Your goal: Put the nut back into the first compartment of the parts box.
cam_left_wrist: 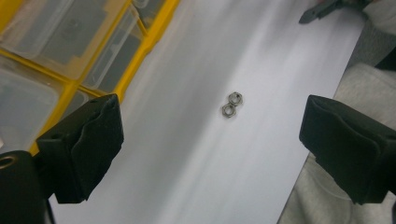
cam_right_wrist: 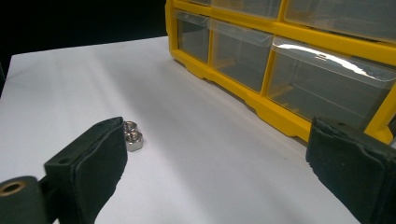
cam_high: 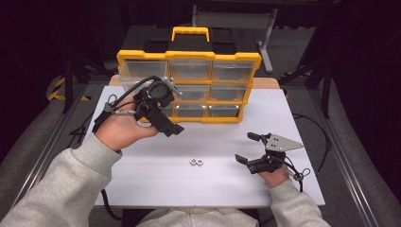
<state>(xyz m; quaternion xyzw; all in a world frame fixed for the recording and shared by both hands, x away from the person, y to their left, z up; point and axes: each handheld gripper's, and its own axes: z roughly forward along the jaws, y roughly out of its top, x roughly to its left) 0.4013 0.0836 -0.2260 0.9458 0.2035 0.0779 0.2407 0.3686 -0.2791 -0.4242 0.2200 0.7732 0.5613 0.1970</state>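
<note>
left tongs: released, jaws wide, held up off the table in front of the organiser's left drawers, tilted toward the nuts.
organiser: yellow, clear drawers, standing at the far side of the table; all drawers look closed (contents too dim to tell).
nuts: two small steel hex nuts, touching, pair's long axis running left-right, on bare white table near me, between my hands.
right tongs: released, jaws wide, low over the table, just right of the nuts, which lie to their left.
nearer hand: my right, I judge.
in the way: nothing between either tongs and the nuts.
</note>
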